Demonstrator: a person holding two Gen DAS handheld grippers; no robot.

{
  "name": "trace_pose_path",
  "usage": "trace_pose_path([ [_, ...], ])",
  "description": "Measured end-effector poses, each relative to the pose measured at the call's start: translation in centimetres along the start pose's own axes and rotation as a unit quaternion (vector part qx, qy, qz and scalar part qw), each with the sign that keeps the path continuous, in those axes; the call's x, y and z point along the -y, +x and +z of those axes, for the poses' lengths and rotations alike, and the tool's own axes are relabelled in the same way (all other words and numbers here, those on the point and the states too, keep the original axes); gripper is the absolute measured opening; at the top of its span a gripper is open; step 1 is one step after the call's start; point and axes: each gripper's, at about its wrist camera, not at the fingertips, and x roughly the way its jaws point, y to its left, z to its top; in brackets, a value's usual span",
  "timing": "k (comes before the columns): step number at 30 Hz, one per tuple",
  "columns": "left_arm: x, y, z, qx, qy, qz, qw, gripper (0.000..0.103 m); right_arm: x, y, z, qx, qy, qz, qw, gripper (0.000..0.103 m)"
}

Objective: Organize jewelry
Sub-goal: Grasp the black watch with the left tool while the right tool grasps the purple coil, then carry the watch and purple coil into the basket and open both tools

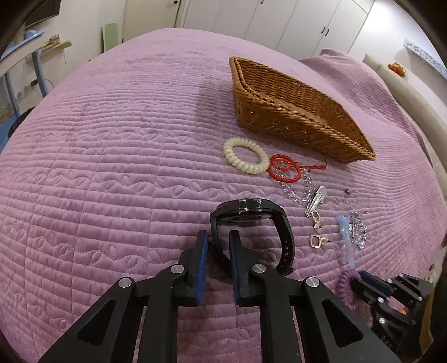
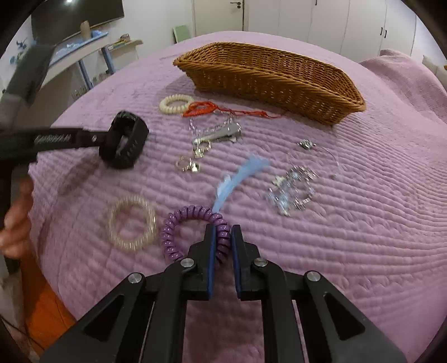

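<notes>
**Both grippers pinch a piece; the basket waits beyond**

The quilted lilac bedspread [image 2: 349, 223] fills both views, soft and ridged, so small pieces sink into its seams. On it, in the upper middle of the right wrist view, stands the woven wicker basket [image 2: 268, 81], which looks empty as far as its inside shows. Behind it, along the top of the frame, run white wardrobe doors [image 2: 349, 22]; a desk with shelves [image 2: 83, 53] sits at upper left.

The left gripper [image 1: 218, 237] is clamped on the strap of a black wristwatch [image 1: 251, 212], low centre in its own view. The right gripper [image 2: 222, 233] is closed on a purple coil hair tie [image 2: 178, 223], low centre in its view, with the coil squeezed between the blue pads.

To do the step well, I judge that each piece should be lifted straight up before it travels, since the watch strap is gripped at one side and may swing, and the springy coil may slip out. Carry both well over the basket rim before letting go.

Loose on the bedspread between grippers and basket lie a cream coil tie [image 2: 176, 104], a clear coil tie [image 2: 132, 223], a red cord bracelet [image 2: 206, 109], a silver hair clip [image 2: 223, 134], a blue feathery piece [image 2: 240, 178] and a tangled silver chain [image 2: 293, 192]. Keep the lifts clear of these.
</notes>
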Motion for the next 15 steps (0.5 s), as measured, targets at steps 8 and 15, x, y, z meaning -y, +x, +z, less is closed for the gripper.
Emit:
trace_pose_path([
  [8,0.7,-0.4,-0.1,0.026,-0.004,-0.010,0.9996,0.009,2.9,-3.4,-1.7,0.012,0.023,-0.024,0.999,0.013],
  [15,1.6,-1.2,-0.4,0.039,0.011,-0.024,0.9989,0.008,5.1,-6.3,-0.8,0.059,0.051,-0.028,0.997,0.013],
])
